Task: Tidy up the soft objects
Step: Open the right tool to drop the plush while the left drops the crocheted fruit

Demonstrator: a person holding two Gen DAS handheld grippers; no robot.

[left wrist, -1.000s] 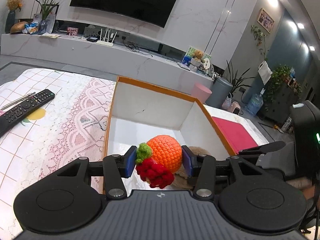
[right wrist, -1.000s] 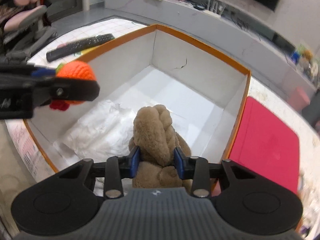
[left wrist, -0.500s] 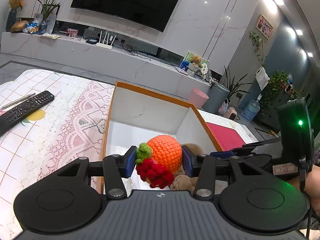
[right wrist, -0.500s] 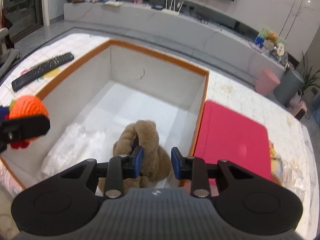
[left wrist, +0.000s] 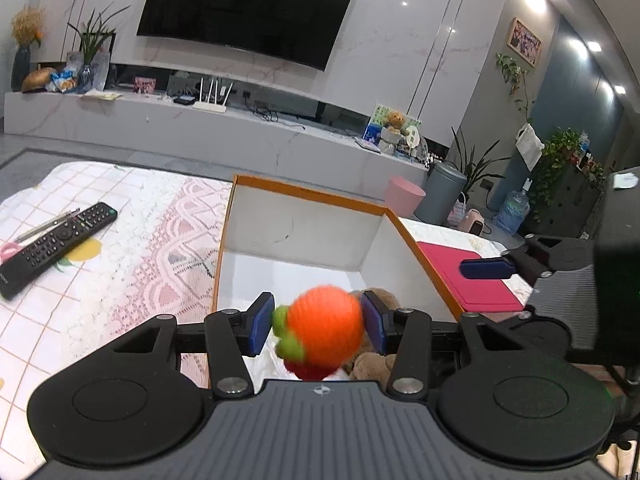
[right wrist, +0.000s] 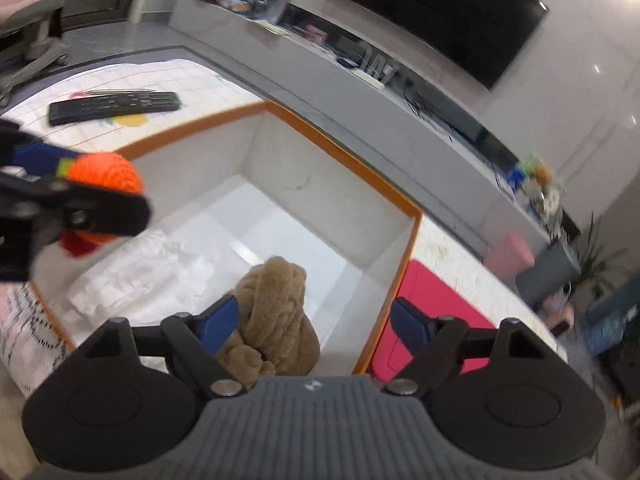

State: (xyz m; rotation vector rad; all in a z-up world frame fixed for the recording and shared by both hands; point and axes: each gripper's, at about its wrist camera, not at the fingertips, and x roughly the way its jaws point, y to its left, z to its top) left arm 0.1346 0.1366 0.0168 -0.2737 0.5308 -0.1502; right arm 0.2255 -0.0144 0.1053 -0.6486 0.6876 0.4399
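An orange crochet fruit [left wrist: 324, 328] with green leaves and a red bit below is pinched between the blue pads of my left gripper [left wrist: 316, 326], which is shut on it above the near end of the orange-rimmed white box [left wrist: 304, 194]. A brown plush toy [right wrist: 276, 304] lies inside the box at its near right corner. My right gripper [right wrist: 314, 322] hovers over it with its jaws opening. The plush sits between them, beside the left pad and well apart from the right one. In the right wrist view the orange fruit [right wrist: 104, 170] shows at the left edge.
Crumpled white plastic [right wrist: 140, 280] lies on the box floor to the left of the plush. A red mat [right wrist: 432, 292] lies right of the box. A black remote [left wrist: 56, 244] and a pen [left wrist: 44, 224] rest on the lace cloth to the left.
The right jaws have spread wide and let go of the brown plush, which now rests in the box. The right gripper has risen slightly. The left gripper still holds the orange fruit.
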